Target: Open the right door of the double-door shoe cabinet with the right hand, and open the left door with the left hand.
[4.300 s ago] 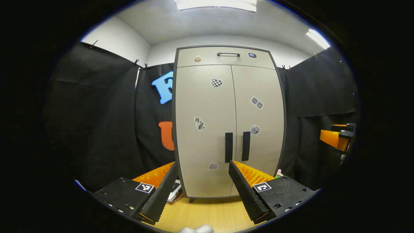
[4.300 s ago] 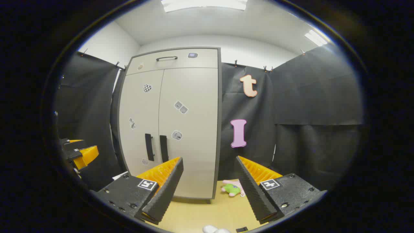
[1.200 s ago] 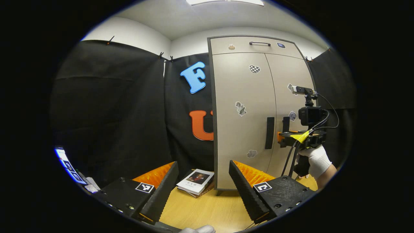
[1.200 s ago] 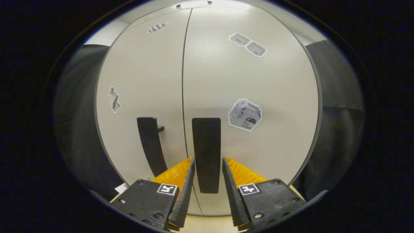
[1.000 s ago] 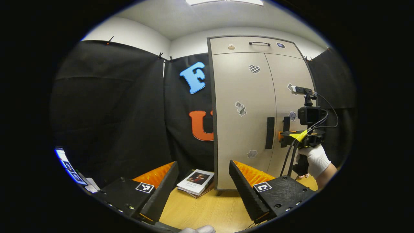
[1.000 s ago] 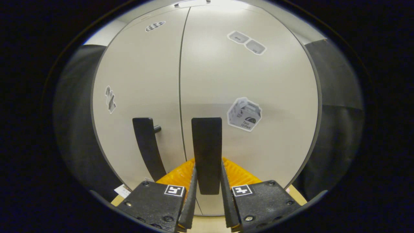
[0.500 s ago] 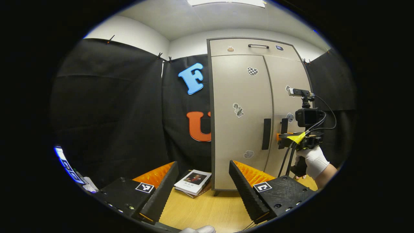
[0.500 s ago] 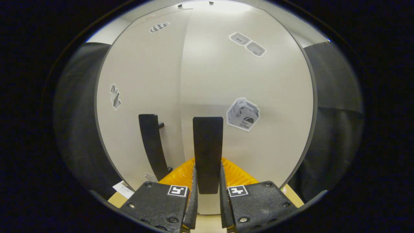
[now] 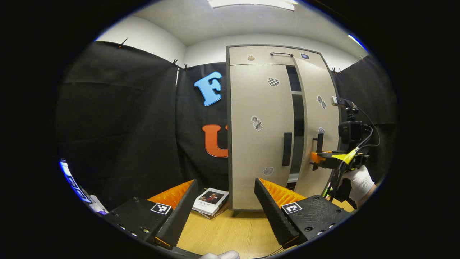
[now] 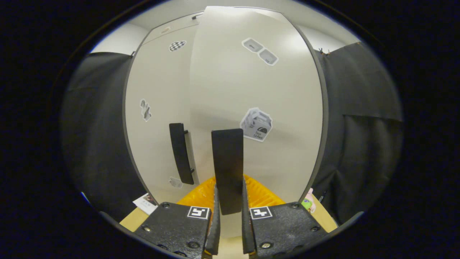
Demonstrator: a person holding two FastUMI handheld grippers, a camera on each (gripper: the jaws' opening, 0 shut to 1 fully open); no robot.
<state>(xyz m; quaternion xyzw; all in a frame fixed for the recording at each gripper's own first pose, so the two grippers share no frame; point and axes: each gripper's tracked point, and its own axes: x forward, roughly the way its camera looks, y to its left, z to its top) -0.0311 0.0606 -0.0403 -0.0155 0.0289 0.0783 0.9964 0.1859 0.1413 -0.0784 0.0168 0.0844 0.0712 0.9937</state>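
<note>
The beige shoe cabinet (image 9: 264, 108) stands ahead on the floor. Its right door (image 9: 318, 118) is swung partly out, leaving a dark gap (image 9: 297, 118) beside the closed left door (image 9: 260, 151). My right gripper (image 10: 229, 185) is shut on the right door's black handle (image 10: 227, 154), low on the bar. In the left gripper view that gripper (image 9: 316, 158) shows at the handle, held by a gloved hand (image 9: 359, 181). The left door's handle (image 9: 287, 149) is free. My left gripper (image 9: 225, 181) is open, low and well back from the cabinet, with nothing between its fingers.
A small stack of books (image 9: 210, 201) lies on the wooden floor (image 9: 230, 233) at the cabinet's left front corner. A green and pink plush toy (image 10: 307, 203) lies to the right of the cabinet. Black cloth walls close in both sides.
My right gripper closed on the right door's handle and pulled it outward; a dark gap has opened between the doors. The left gripper has stayed open and drifted only a little.
</note>
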